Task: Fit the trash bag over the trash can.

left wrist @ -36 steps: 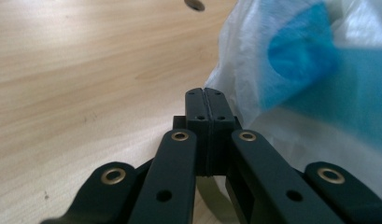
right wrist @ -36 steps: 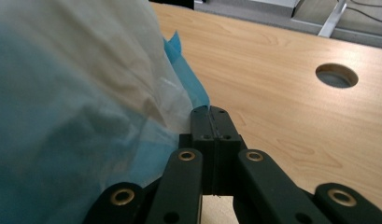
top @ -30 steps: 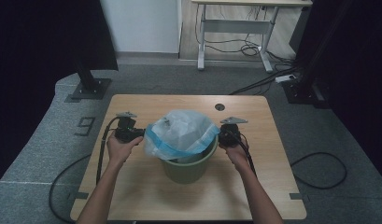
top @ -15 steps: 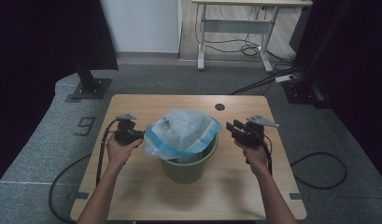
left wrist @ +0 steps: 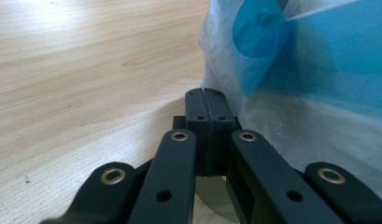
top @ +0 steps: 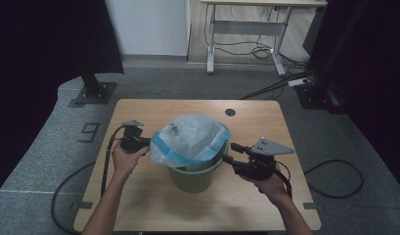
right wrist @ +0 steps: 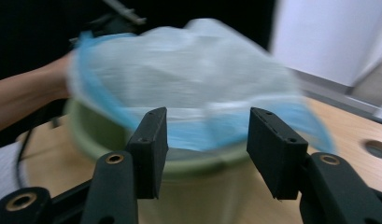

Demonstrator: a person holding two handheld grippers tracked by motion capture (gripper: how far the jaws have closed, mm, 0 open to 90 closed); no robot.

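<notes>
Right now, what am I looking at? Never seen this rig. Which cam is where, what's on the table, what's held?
There is no robot here: a person holds a hand-held two-jaw tool in each hand. The high view looks down from above the person's side of the table; the forearms come in from the bottom. The other two pictures come from cameras riding on each tool, looking along its black jaws.

On the table stands a green bucket with a white and blue plastic bag draped over its mouth.

The left tool sits at the bag's left edge with its jaws shut. I cannot tell whether bag film is pinched between them. The right tool hovers off the bucket's right side. Its jaws have just been opening, and they stand apart with nothing between them.
</notes>
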